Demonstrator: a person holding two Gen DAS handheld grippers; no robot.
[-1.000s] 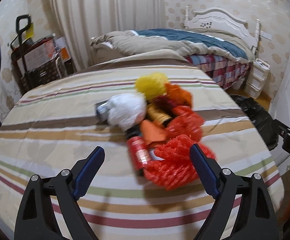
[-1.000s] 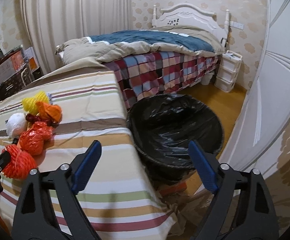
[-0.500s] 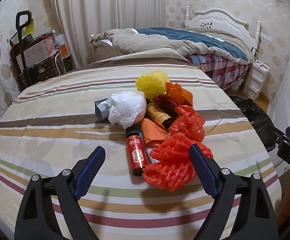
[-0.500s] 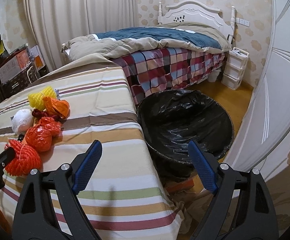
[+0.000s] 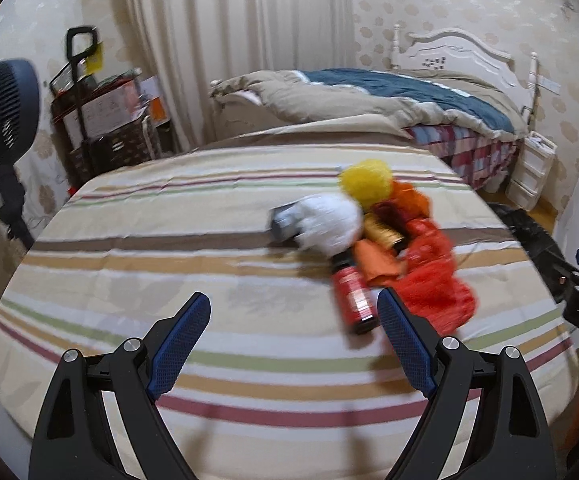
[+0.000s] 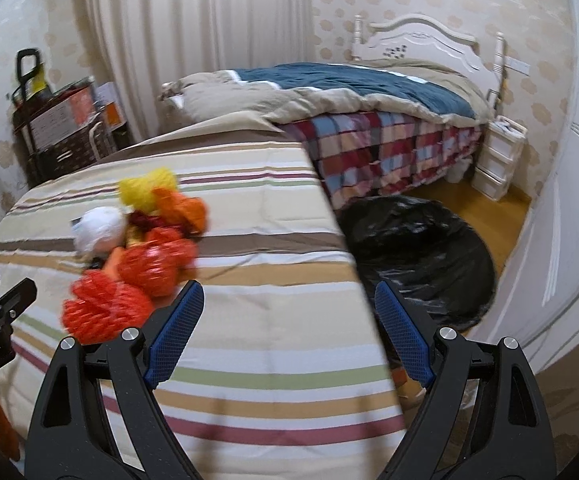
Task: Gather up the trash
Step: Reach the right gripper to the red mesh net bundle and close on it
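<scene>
Trash pile [image 5: 373, 248] on the striped bed [image 5: 169, 248], ahead-right of the left claw [image 5: 293, 336].

The red can [image 5: 352, 296] lies nearest, its long axis pointing toward that claw; both claws, left and right [image 6: 289, 332], gape empty, the bin [image 6: 421, 256] beyond the bed's right edge.

The left wrist view looks low and close across the striped bedspread [image 5: 137, 240] toward the curtain and far bed. The right wrist view faces the same way from further right, taking in the black-lined bin [image 6: 421, 256]. Both share the trash pile [image 5: 373, 240].
</scene>
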